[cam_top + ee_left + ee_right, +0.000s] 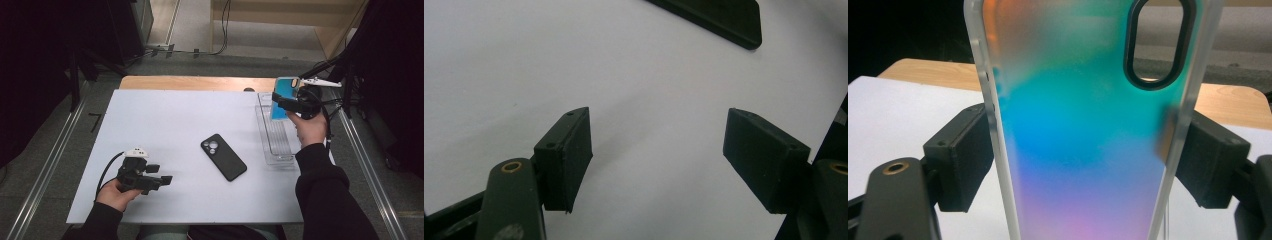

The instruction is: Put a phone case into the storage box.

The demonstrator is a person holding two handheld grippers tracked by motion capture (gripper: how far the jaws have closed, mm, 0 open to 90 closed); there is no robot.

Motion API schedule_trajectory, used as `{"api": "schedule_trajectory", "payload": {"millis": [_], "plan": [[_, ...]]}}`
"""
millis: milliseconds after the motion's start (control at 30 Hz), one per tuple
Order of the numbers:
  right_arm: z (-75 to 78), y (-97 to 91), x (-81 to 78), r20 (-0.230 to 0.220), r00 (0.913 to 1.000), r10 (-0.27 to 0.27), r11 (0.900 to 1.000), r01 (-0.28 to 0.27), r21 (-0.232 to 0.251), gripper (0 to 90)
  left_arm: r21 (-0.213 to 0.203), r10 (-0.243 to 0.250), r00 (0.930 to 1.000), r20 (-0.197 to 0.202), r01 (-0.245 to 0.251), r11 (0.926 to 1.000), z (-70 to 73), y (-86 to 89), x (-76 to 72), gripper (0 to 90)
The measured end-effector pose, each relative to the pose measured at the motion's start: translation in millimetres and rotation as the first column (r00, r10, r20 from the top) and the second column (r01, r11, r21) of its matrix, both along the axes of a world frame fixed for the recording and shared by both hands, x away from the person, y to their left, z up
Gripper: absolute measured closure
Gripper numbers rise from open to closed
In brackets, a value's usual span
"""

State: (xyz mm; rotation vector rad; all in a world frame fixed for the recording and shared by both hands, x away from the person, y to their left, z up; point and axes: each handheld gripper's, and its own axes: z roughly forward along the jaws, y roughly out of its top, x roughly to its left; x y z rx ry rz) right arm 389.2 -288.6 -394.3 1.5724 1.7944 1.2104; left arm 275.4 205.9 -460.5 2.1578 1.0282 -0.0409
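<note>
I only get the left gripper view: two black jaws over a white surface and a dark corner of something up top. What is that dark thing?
Observer: A black phone, lying camera side up mid-table.
Operator: And the other hand?
Observer: The right gripper holds an iridescent phone case, its jaws clamped on the case's long edges.
Operator: Where is it holding that?
Observer: Raised above a clear tray at the table's right edge.

White mat [165, 115] open from 9 to 12 o'clock. Black phone [223, 156] lies at ctr, clear tray [272, 135] blocks 3 o'clock edge. Room betw. them for a gripper.
</note>
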Motion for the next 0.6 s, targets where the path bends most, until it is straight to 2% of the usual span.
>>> {"api": "schedule_trajectory", "payload": {"millis": [33, 300, 400, 600], "plan": [[0.0, 1.5, 7.2, -0.020, 0.9998, -0.002, 0.9999, 0.002, -0.012, 16.3, -0.006, 0.003, 1.0000, -0.003, -0.003, 1.0000, 0.0, 0.3, 0.0, 27.9], [-6.3, 5.9, 30.9, -0.019, 0.9997, -0.018, 0.9998, 0.018, -0.012, 16.2, 0.000, -0.001, 1.0000, 0.003, 0.001, 1.0000, -0.1, -1.0, -0.4, 27.9], [-10.6, 5.8, 40.8, -0.052, 0.9978, -0.041, 0.9992, 0.040, -0.008, 16.2, 0.004, -0.004, 1.0000, 0.002, 0.004, 1.0000, -0.1, -1.4, -0.7, 27.9], [-21.4, 4.0, 54.1, -0.053, 0.9953, -0.081, 0.9966, 0.082, 0.006, 16.2, -0.001, -0.003, 1.0000, 0.002, 0.003, 1.0000, -0.6, -1.9, -0.1, 27.9]]}}
